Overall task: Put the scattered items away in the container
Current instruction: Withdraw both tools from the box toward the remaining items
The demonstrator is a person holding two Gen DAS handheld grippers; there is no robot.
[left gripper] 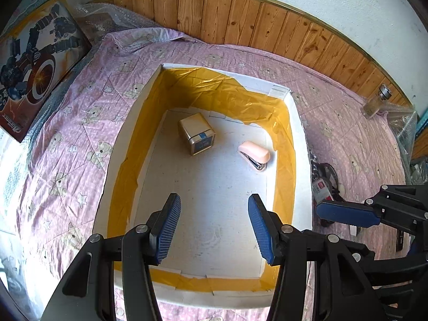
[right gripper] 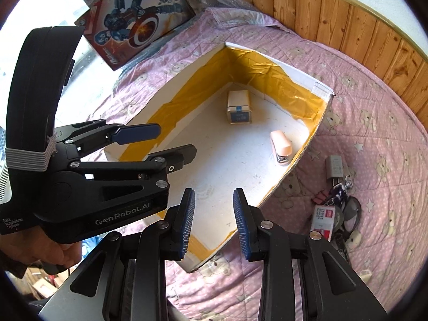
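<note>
Left gripper (right gripper: 165,144): black linkage frame, silver screw heads, blue ribbed pads (left gripper: 165,230), white "GenRobot.AI" lettering, "Data Acquisition System" label, white elastic band around a curved black housing. Right gripper (right gripper: 214,224): identical black frame, blue ribbed pads (right gripper: 242,224).

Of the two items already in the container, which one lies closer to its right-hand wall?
The pink stapler, lying close beside the yellow-taped right wall of the container. The gold tin box with the blue label sits further back, nearer the middle.

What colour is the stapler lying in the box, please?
Pale pink stapler, clearest in the left wrist view.
</note>
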